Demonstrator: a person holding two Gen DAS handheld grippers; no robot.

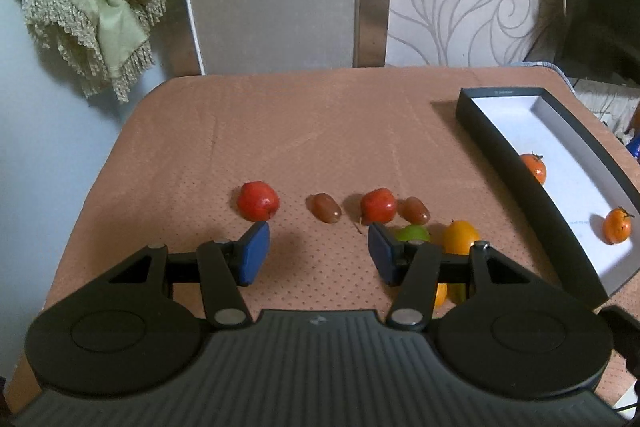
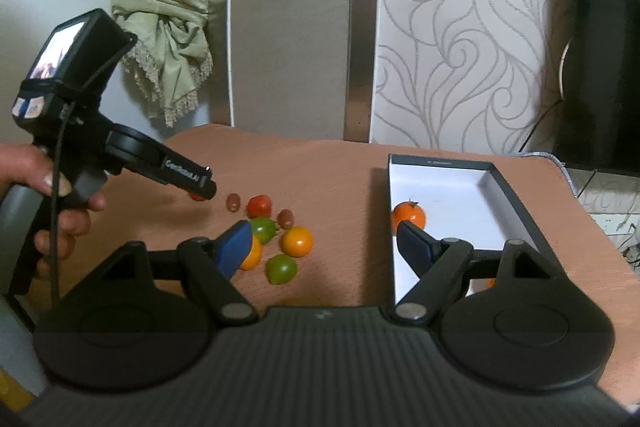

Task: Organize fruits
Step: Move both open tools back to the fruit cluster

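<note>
Loose fruits lie on the brown tablecloth: two red ones point(image 1: 258, 206) point(image 1: 378, 205), two brown oval ones point(image 1: 326, 207) point(image 1: 416, 209), a green one point(image 1: 412, 233) and a yellow one point(image 1: 460, 237). My left gripper point(image 1: 319, 251) hovers just short of them, open, with nothing between its blue pads. The black box point(image 1: 500, 163) with a white floor holds two orange fruits point(image 1: 534, 167) point(image 1: 618, 225). My right gripper point(image 2: 326, 247) is open and empty, between the fruit pile point(image 2: 296, 241) and the box point(image 2: 440, 161). A hand holds the left gripper point(image 2: 202, 190) over a red fruit.
A green fringed cloth point(image 2: 168, 27) hangs behind the table's far left corner. A dark screen point(image 2: 600, 67) stands past the right edge. Patterned wall panels back the table. Bare tablecloth point(image 1: 300, 131) stretches behind the fruits.
</note>
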